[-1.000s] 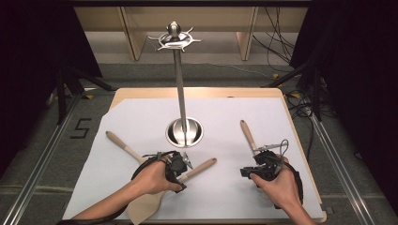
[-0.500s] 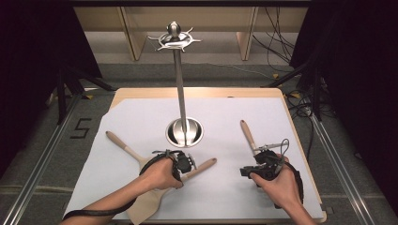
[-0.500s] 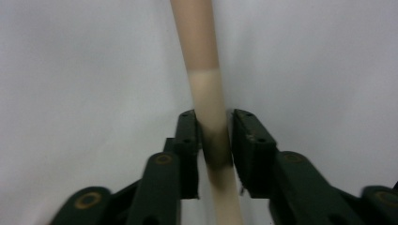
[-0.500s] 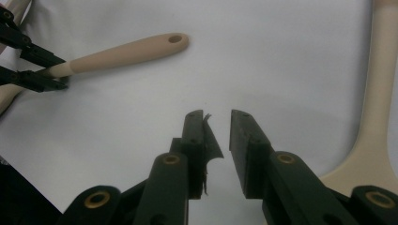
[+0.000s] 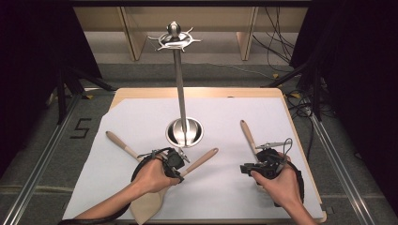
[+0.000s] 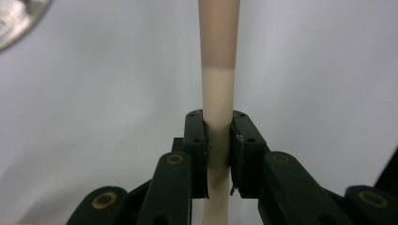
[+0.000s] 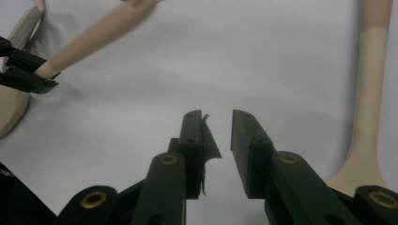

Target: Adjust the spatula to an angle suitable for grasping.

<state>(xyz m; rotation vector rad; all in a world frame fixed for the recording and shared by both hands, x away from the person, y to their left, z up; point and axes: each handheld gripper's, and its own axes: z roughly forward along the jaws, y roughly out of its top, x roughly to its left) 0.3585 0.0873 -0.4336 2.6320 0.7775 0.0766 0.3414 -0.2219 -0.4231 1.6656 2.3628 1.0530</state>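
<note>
Left gripper [image 6: 217,150] clamps a spatula handle [image 6: 217,101] (metal stand [image 5: 184,131] seemingly close ahead).

Left gripper [image 5: 180,164]: fingers [image 6: 195,140] pinching shut, forearm angling in from lower left. Right gripper [image 5: 245,168]: fingers [image 7: 248,136] sitting slightly parted, pointing left.

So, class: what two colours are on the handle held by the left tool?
Cream near the jaws, tan further up the handle; clearest in the left gripper view.
</note>
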